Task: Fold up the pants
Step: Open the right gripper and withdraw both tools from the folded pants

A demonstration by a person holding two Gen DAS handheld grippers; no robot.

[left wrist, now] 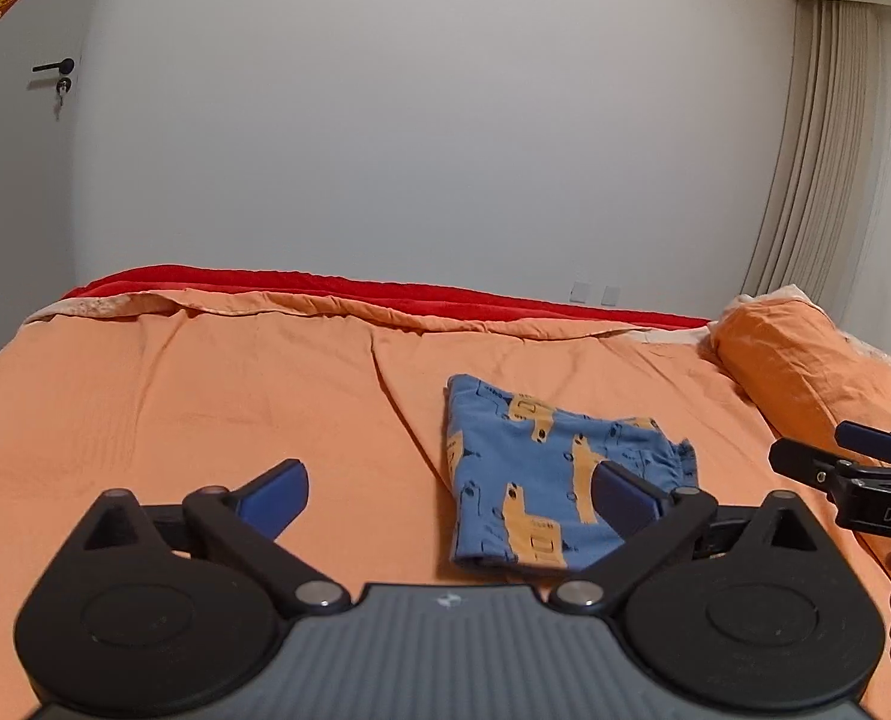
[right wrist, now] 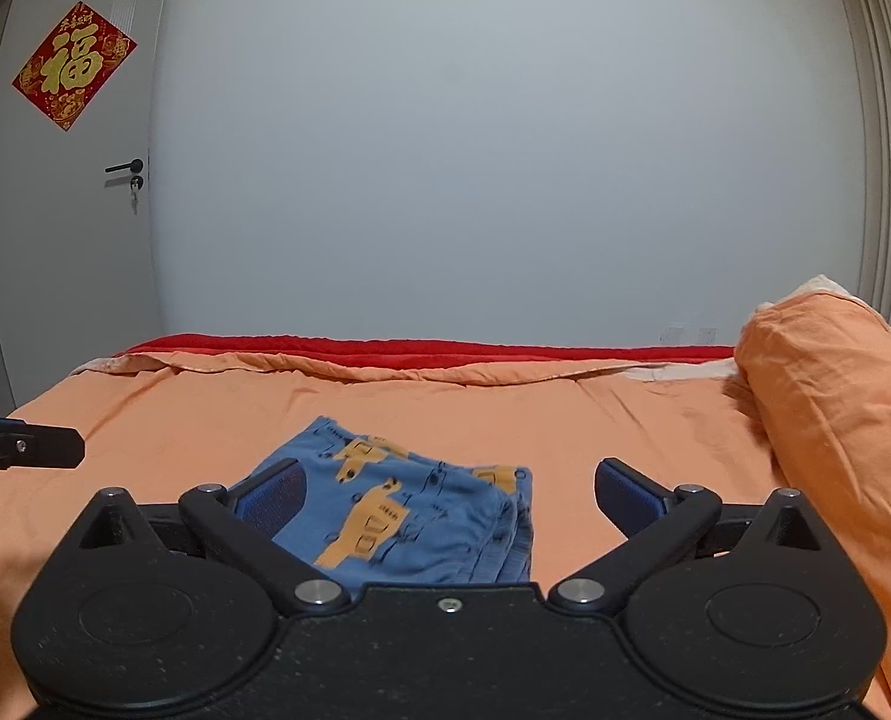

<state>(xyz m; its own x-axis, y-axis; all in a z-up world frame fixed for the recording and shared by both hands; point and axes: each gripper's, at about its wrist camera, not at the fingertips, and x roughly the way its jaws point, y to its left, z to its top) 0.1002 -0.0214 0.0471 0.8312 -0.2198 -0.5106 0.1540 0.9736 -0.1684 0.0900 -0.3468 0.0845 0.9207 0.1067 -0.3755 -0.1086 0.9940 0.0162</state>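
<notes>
Blue pants with an orange print [left wrist: 529,474] lie folded into a small flat stack on the orange bed cover [left wrist: 205,408]. They also show in the right wrist view [right wrist: 409,510]. My left gripper [left wrist: 448,501] is open and empty, above the bed, just left of and in front of the pants. My right gripper [right wrist: 448,501] is open and empty, held over the near edge of the pants. The right gripper also shows at the right edge of the left wrist view [left wrist: 859,468]. The left gripper's finger [right wrist: 25,447] shows at the left edge of the right wrist view.
An orange pillow [left wrist: 805,372] lies at the right of the bed; it also shows in the right wrist view [right wrist: 835,390]. A red blanket [left wrist: 385,288] runs along the far edge. A door [right wrist: 79,210] with a red decoration [right wrist: 73,66] stands at the left, curtains [left wrist: 829,150] at the right.
</notes>
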